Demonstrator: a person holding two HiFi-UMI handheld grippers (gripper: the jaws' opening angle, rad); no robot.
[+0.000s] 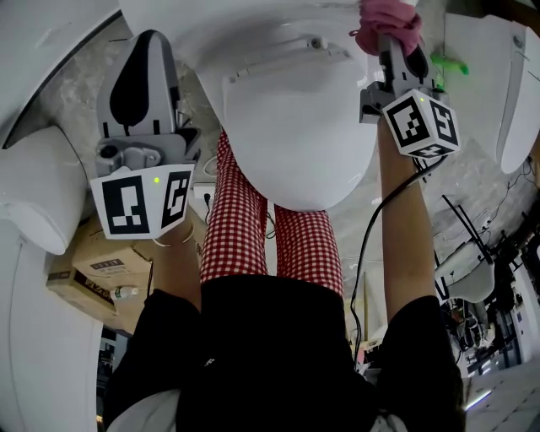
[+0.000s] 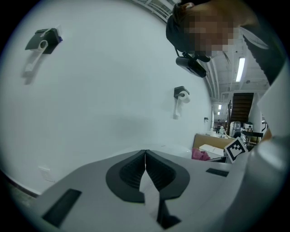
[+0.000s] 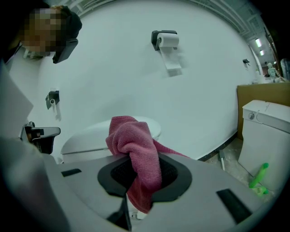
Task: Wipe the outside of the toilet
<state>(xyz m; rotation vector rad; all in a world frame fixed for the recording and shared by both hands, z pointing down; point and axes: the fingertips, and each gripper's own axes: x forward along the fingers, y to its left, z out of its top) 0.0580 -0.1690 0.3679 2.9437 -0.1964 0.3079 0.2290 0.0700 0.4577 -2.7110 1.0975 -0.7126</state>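
Observation:
The white toilet (image 1: 295,126) stands in front of me with its lid down; in the right gripper view the toilet (image 3: 104,136) lies just beyond the jaws. A pink cloth (image 1: 388,25) is bunched at the toilet's far right side, and my right gripper (image 1: 391,42) is shut on it. That cloth (image 3: 136,149) hangs out over the right gripper (image 3: 136,170). My left gripper (image 1: 150,38) is held off the toilet's left side, shut, with nothing between its fingers. In its own view the left gripper (image 2: 145,153) faces a white wall.
Other white toilets stand at the left (image 1: 34,194) and the right (image 1: 515,93), (image 3: 267,131). A green brush (image 1: 451,63), (image 3: 258,179) lies by the right one. A cardboard box (image 1: 93,278) sits on the floor at the left. Paper holders (image 3: 166,43) hang on the wall. A cable (image 1: 371,245) trails from the right gripper.

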